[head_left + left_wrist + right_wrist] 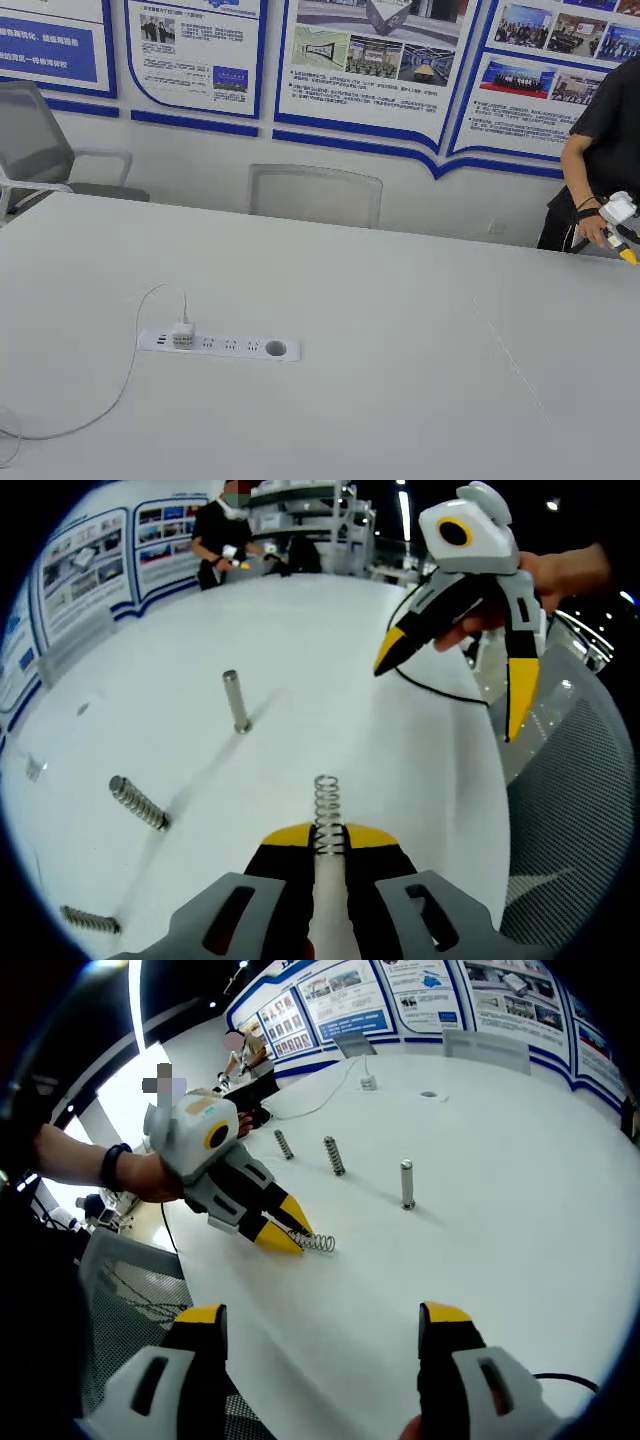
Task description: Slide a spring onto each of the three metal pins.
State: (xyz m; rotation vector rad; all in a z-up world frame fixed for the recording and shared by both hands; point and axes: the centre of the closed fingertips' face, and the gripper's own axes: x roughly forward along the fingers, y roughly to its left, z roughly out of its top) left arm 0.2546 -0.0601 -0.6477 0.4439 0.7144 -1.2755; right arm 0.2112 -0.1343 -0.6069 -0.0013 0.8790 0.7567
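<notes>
- Spring (325, 805): clamped at one end by the closed jaws of the left gripper (325, 837), free end projecting ahead. It is judged light, bendy and slippery, and is best held near one end with the bore kept clear.
- Pin (233, 700): stood upright on the table (300, 640), ahead and left of that gripper, bare.
- Second spring (138, 802) and third spring (88, 918): nearer, further left; pins inside cannot be told.
- Right gripper (322, 1315): jaws spread wide, nothing held.
- Power strip (220, 345): given by the head view; the clamp is given by both gripper views.
</notes>
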